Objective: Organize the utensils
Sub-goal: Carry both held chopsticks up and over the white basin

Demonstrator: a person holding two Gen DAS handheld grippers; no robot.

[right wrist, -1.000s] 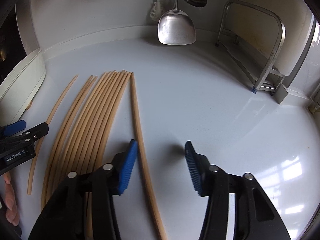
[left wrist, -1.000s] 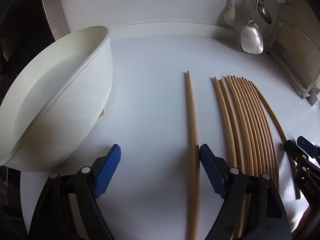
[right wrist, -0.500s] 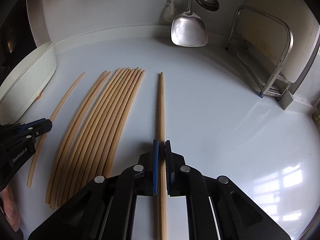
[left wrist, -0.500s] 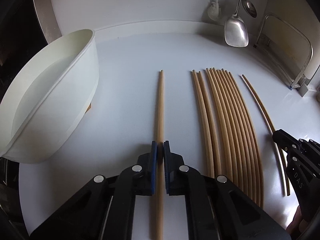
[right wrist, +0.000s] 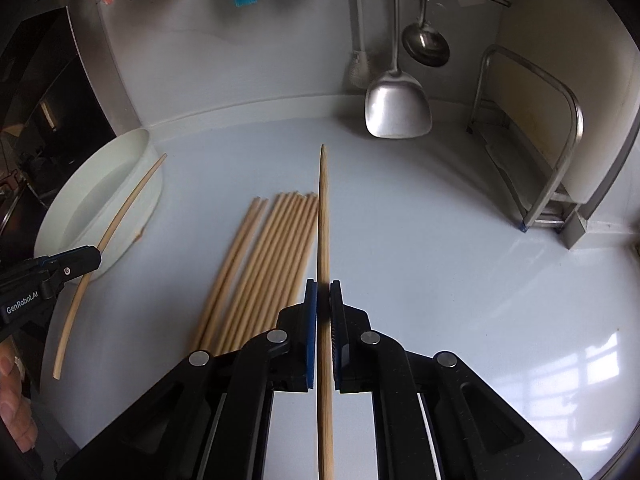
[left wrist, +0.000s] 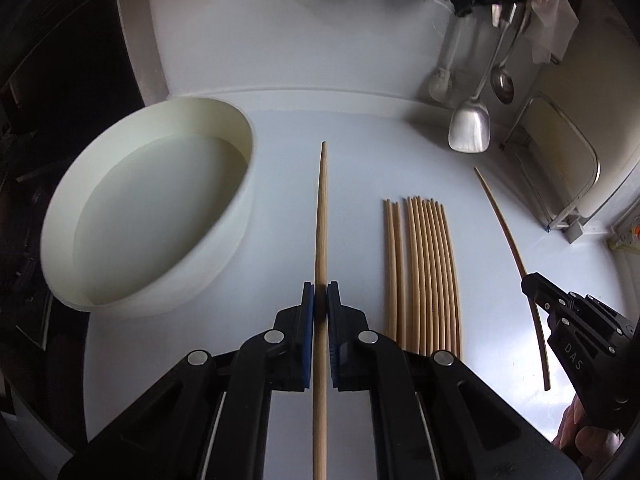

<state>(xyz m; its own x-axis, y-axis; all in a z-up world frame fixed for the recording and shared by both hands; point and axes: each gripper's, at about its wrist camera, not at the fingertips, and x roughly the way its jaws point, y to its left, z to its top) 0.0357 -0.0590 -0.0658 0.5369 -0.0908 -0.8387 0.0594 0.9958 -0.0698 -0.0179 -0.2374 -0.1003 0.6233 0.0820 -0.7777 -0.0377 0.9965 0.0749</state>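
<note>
My left gripper (left wrist: 320,300) is shut on one wooden chopstick (left wrist: 321,220), held above the white counter and pointing away from me. My right gripper (right wrist: 323,300) is shut on another chopstick (right wrist: 323,216), also lifted. A row of several chopsticks (left wrist: 424,272) lies flat on the counter between the two grippers, seen again as the row of chopsticks (right wrist: 260,264) in the right wrist view. The right gripper (left wrist: 532,284) shows at the right edge of the left view with its chopstick (left wrist: 504,224). The left gripper (right wrist: 94,256) shows at the left edge of the right view.
A round white basin (left wrist: 248,168) sits on the counter to the left. A metal spatula (right wrist: 398,108), a ladle (right wrist: 426,46) and a brush (right wrist: 360,68) hang on the back wall. A metal rack (right wrist: 560,152) stands at the right. A hand (right wrist: 12,400) holds the left gripper.
Both grippers went from open to shut, each on a chopstick, and have since lifted them off the counter. The row of chopsticks stayed in place.
</note>
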